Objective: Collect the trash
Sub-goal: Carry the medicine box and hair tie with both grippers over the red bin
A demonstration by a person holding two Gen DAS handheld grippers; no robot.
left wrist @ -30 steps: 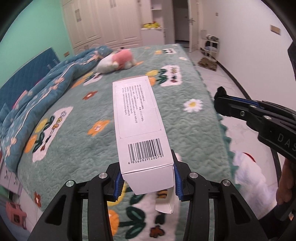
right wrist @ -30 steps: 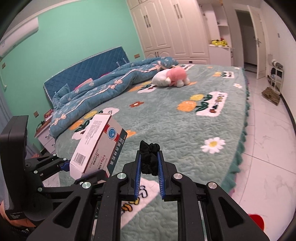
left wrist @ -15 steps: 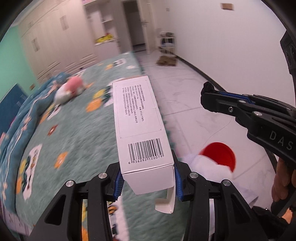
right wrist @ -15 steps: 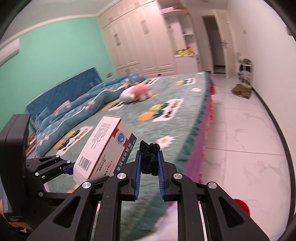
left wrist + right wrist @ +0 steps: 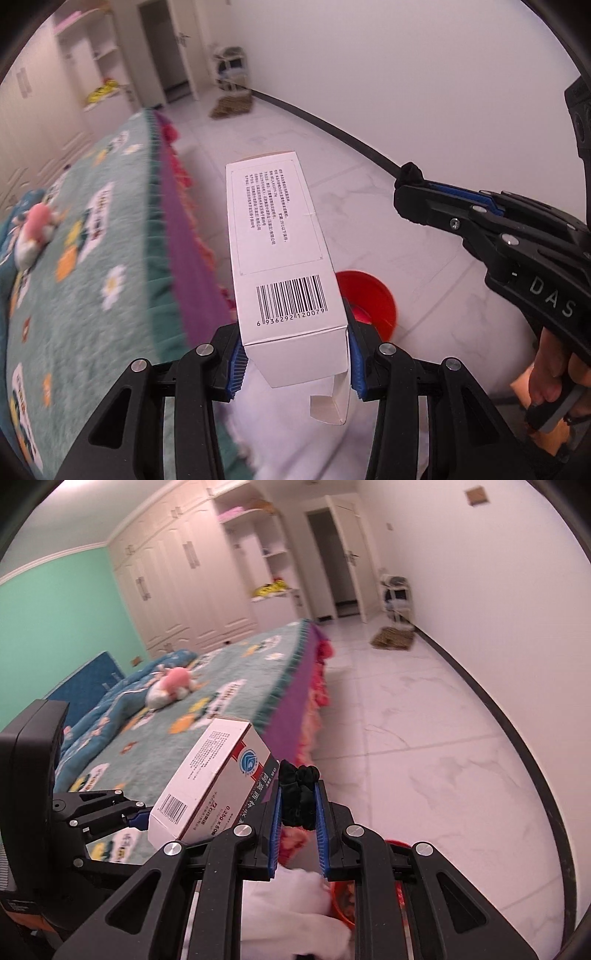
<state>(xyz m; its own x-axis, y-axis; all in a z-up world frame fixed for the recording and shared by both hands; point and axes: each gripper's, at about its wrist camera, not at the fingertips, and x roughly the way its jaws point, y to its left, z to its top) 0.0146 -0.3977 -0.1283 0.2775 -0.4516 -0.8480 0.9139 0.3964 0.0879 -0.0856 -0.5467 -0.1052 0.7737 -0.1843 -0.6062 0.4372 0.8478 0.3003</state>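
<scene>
My left gripper (image 5: 293, 363) is shut on a white cardboard medicine box (image 5: 282, 243) with a barcode, held lengthwise pointing forward, one end flap hanging open. The box also shows in the right wrist view (image 5: 212, 779), left of my right gripper. My right gripper (image 5: 297, 834) is shut on a black hair scrunchie (image 5: 299, 797); from the left wrist view it (image 5: 410, 188) is at the right, with the scrunchie tip showing. A red bin (image 5: 369, 299) stands on the floor below the box; its rim also shows in the right wrist view (image 5: 341, 904).
The bed (image 5: 207, 716) with a green floral cover and purple skirt lies to the left, with a pink plush toy (image 5: 171, 685) on it. White fabric (image 5: 291, 912) lies next to the bin. White tiled floor (image 5: 424, 738), a wall and a doormat (image 5: 393, 638) are to the right.
Both grippers have swung right, away from over the bed toward the floor. The red bin and the white fabric have come into view below them. Both grips are unchanged.
</scene>
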